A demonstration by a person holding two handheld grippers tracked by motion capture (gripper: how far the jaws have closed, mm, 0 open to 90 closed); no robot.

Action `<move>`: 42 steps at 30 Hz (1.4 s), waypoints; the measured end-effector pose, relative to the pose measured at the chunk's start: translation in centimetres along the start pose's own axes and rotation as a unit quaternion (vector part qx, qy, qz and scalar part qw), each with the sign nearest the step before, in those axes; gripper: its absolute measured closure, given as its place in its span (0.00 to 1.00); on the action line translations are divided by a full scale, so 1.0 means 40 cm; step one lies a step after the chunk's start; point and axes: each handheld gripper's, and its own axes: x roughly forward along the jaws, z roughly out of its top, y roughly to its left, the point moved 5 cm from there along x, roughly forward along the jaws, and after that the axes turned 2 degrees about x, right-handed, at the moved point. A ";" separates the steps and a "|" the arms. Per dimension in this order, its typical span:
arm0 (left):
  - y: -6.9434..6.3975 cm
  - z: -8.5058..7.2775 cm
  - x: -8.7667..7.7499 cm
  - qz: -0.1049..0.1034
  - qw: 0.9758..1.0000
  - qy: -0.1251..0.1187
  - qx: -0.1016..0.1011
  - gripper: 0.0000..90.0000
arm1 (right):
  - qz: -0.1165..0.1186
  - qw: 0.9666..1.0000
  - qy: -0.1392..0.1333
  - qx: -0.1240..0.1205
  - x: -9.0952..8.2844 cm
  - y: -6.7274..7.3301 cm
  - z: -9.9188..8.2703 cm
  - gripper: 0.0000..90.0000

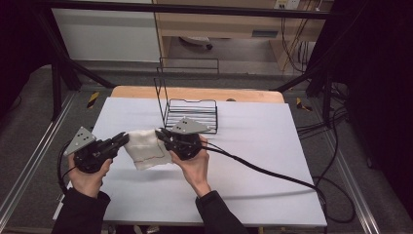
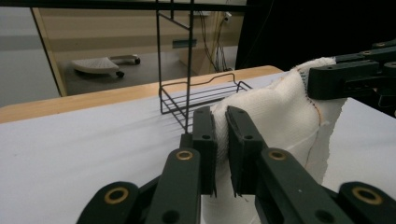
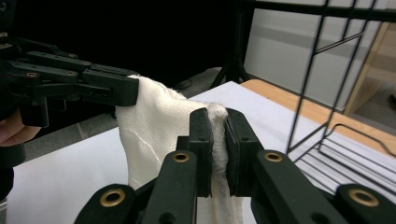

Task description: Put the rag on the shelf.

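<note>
A white cloth (image 1: 146, 148) with a thin stitched line hangs between my two grippers above the white table (image 1: 253, 146). My left gripper (image 1: 122, 139) is shut on the cloth's left top corner, and the cloth (image 2: 280, 116) bulges out from between its jaws. My right gripper (image 1: 160, 135) is shut on the right top corner, with the cloth (image 3: 154, 126) pinched between its jaws and draping down. The lower part of the cloth rests on the table. Each gripper appears in the other's view, clamped on the far corner.
A black wire rack (image 1: 191, 113) with a tall upright frame stands just behind the grippers, close to the right one. A black cable (image 1: 263, 170) trails from the right gripper across the table to the right edge. A wooden strip (image 1: 195, 92) lines the table's far edge.
</note>
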 end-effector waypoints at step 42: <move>-0.146 0.219 0.157 -0.047 0.995 -0.078 0.027 0.91 | -0.070 0.992 -0.102 -0.002 -0.220 -0.158 0.114 0.92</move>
